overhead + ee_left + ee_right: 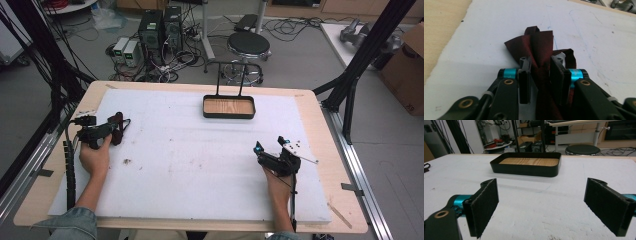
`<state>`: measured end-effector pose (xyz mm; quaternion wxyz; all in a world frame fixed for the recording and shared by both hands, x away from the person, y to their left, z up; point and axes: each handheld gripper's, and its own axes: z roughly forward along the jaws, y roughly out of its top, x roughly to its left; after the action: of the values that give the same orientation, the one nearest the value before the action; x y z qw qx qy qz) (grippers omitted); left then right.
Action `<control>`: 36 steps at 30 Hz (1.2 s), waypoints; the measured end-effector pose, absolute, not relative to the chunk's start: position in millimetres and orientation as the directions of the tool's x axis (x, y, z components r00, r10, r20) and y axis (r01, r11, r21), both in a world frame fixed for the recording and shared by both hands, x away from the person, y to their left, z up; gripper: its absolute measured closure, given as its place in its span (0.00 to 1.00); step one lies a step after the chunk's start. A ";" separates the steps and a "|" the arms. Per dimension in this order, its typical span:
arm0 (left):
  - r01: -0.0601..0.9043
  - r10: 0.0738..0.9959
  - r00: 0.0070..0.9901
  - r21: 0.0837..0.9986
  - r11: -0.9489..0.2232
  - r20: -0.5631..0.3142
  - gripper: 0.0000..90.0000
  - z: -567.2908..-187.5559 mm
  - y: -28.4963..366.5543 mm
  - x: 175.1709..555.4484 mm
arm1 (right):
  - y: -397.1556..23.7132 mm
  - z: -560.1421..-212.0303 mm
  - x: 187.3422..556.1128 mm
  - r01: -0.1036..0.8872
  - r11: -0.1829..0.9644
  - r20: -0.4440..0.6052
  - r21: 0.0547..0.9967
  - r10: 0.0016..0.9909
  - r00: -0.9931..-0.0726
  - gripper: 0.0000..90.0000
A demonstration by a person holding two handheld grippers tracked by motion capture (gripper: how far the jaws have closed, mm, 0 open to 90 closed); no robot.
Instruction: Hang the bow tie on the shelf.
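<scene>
A dark red cloth [539, 42] lies crumpled on the white mat [200, 160] near the table's left edge. My left gripper [540, 61] is shut on its near part, with the fabric bunched between the two black pads [525, 80]. In the high view the same cloth [119, 121] sits just ahead of my left gripper [114, 131]. My right gripper [258, 148] rests at the mat's right side. Its jaws stand wide open in the right gripper view [541, 202] with nothing between them.
A black tray with a wooden floor [229, 115] stands at the mat's far middle, straight ahead of the right gripper [524, 171]. A thin black frame [230, 75] rises behind it. A small dark speck [126, 161] lies on the mat. Wooden table edges border the mat.
</scene>
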<state>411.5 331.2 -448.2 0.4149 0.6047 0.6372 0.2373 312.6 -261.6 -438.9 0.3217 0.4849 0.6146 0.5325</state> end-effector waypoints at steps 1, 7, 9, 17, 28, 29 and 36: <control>0.573 0.967 0.078 0.804 0.155 -0.242 0.81 -448.1 331.2 411.4 | -261.5 -438.9 312.5 0.254 -0.040 0.123 0.966 0.939 -0.322 0.13; 0.564 0.966 0.097 0.813 0.145 -0.239 0.83 -447.3 331.6 409.7 | -261.4 -438.9 312.7 0.252 -0.037 0.120 0.967 0.939 -0.323 0.13; 0.562 0.966 0.098 0.815 0.145 -0.239 0.84 -446.9 331.9 409.2 | -261.3 -438.9 312.7 0.252 -0.038 0.121 0.967 0.939 -0.322 0.13; 0.531 0.962 0.123 0.835 0.143 -0.243 0.84 -444.6 331.8 405.8 | -261.2 -439.0 312.7 0.253 -0.037 0.120 0.967 0.939 -0.323 0.13; 0.474 0.945 0.211 0.871 0.126 -0.252 0.84 -437.3 326.5 401.0 | -261.4 -439.2 313.2 0.251 -0.033 0.116 0.967 0.938 -0.325 0.13; 0.466 0.941 0.224 0.875 0.127 -0.255 0.84 -435.8 325.9 400.6 | -261.4 -439.2 313.3 0.250 -0.033 0.116 0.968 0.939 -0.325 0.13; 0.412 0.914 0.315 0.904 0.110 -0.255 0.84 -417.5 314.3 397.6 | -261.3 -439.2 313.5 0.249 -0.031 0.114 0.968 0.938 -0.328 0.13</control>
<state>397.6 314.3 -417.5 0.5203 0.6219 0.5332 0.2413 313.5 -261.3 -439.2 0.3231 0.4812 0.6164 0.5330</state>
